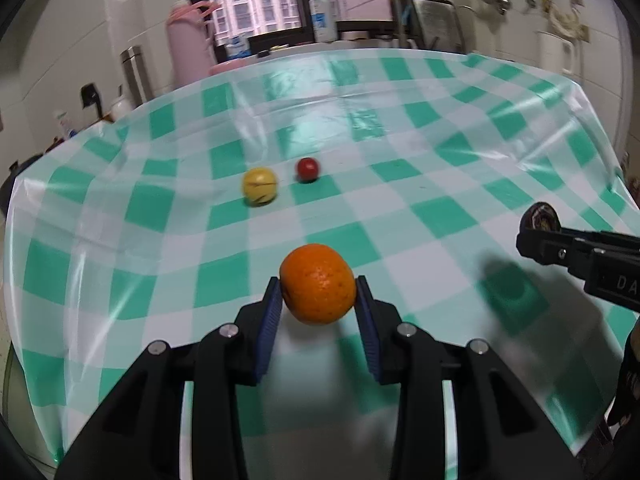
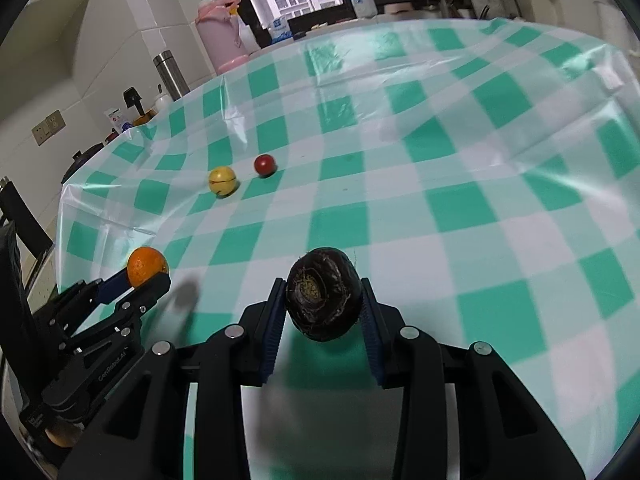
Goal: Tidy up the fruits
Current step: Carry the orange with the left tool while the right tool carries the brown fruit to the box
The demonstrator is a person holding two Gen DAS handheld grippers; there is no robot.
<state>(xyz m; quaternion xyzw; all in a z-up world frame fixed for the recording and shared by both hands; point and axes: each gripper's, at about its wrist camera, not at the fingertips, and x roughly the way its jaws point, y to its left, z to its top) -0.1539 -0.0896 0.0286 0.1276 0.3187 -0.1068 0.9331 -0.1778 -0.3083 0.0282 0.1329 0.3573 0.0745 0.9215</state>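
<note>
My left gripper (image 1: 318, 292) is shut on an orange (image 1: 318, 284) and holds it above the green-and-white checked tablecloth (image 1: 420, 184). My right gripper (image 2: 324, 300) is shut on a dark round fruit (image 2: 324, 294), also above the cloth. A yellow fruit (image 1: 260, 186) and a small red fruit (image 1: 307, 169) lie side by side further back on the table; they also show in the right wrist view, yellow fruit (image 2: 222, 181) and red fruit (image 2: 265, 165). The right gripper with the dark fruit (image 1: 540, 218) shows at the right edge of the left view. The left gripper with the orange (image 2: 147, 266) shows at the left of the right view.
A pink thermos (image 1: 188, 40), a steel flask (image 1: 136, 74), a white bottle (image 1: 323, 16) and small items stand along the far and left sides beyond the table. The cloth's left edge (image 2: 66, 216) drops off near a dark pot lid (image 2: 82, 162).
</note>
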